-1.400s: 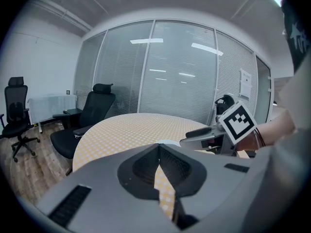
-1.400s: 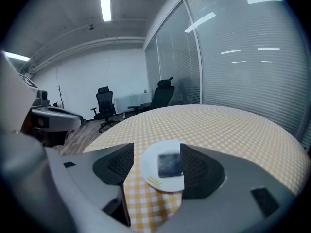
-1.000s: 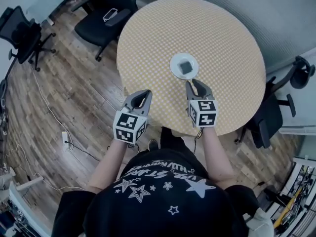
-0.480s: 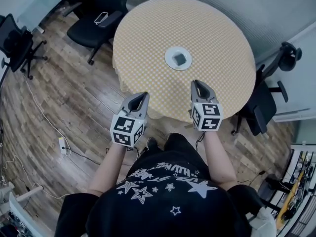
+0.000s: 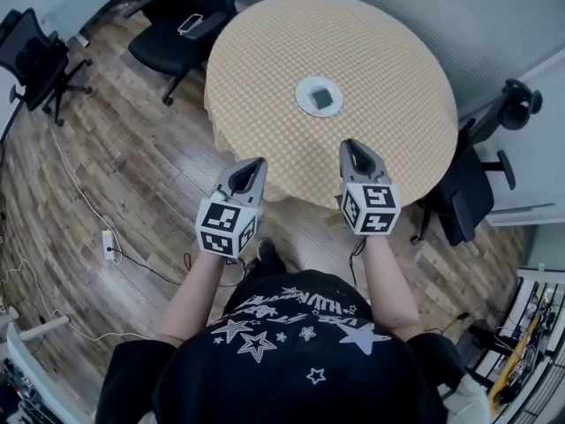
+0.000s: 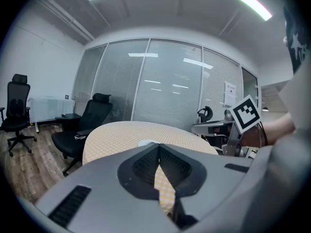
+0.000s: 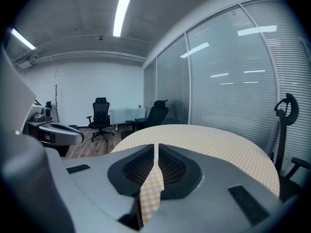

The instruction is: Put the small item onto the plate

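left gripper: closed, empty | right gripper: closed, empty | small item: lies on plate | plate: on round desk, apart from both

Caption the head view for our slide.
Small item on the plate, round checked table; left gripper and right gripper, both shut, held at its near edge.

Ahead of both jaws, a matt checked cloth covers the table. On it the plate looks smooth, glazed white, and the item dull dark grey. The left gripper and right gripper are matt grey plastic with ribbed black pads. Beneath the left jaws, the floor is lightly sheened wood plank.
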A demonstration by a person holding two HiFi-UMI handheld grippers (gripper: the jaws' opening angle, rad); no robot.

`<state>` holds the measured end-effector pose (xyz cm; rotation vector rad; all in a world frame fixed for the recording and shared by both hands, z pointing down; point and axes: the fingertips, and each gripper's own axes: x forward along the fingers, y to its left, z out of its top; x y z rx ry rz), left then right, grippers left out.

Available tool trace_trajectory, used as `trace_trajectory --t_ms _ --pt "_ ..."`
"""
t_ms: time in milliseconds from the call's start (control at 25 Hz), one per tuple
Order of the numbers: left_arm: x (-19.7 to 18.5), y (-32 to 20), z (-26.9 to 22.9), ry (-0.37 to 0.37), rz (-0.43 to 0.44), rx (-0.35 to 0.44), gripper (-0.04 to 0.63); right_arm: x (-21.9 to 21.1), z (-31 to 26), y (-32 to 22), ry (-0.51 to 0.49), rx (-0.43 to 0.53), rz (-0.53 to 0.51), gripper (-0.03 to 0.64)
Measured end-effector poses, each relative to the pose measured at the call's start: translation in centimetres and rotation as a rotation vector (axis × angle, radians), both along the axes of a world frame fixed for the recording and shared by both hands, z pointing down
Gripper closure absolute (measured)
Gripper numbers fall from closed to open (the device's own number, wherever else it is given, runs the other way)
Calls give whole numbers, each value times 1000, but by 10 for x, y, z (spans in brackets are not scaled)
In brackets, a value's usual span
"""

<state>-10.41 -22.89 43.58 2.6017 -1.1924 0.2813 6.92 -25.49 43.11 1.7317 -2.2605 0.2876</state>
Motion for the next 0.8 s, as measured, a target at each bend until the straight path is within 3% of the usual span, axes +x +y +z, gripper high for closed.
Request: trace_trajectory --t_ms 800 --pt "87 167 -25 -23 -73 68 595 57 -32 172 -87 95 -140 575"
